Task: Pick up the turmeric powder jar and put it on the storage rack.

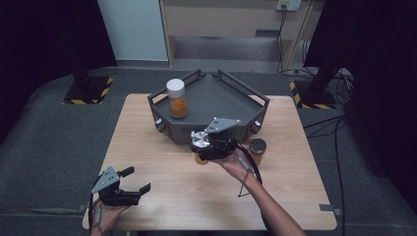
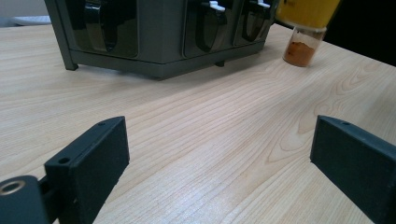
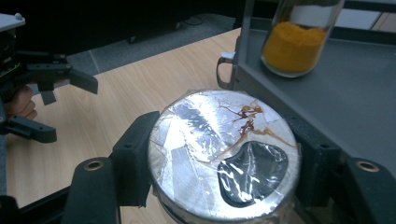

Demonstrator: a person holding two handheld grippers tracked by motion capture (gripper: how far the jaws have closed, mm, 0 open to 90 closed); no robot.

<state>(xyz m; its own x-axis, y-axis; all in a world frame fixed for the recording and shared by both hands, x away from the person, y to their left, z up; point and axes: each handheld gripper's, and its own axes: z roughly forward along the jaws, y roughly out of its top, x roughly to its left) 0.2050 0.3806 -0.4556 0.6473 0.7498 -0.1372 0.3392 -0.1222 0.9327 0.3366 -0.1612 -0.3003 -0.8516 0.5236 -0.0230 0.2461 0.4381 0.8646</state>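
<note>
Foil-sealed jar point(image 3: 224, 156) clamped between the jaws of the right hand-held gripper point(image 1: 212, 143), above the wooden table point(image 1: 187, 191) beside the grey tray point(image 1: 221, 98). Left hand-held gripper point(image 1: 129, 183) jaws apart, over the table's near corner. The right gripper view shows the torn foil (brown-stained); the high view shows grey floor point(image 1: 49, 147) and dark curtains point(image 1: 34, 34).

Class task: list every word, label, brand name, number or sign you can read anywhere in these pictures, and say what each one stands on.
None can be read.
The white-capped glass jar of orange powder shows no label.
The foil-sealed jar top carries only brown stains, no print.
The grey metal tray is unmarked.
The yellow-black striped floor plates are a pattern, not text.
</note>
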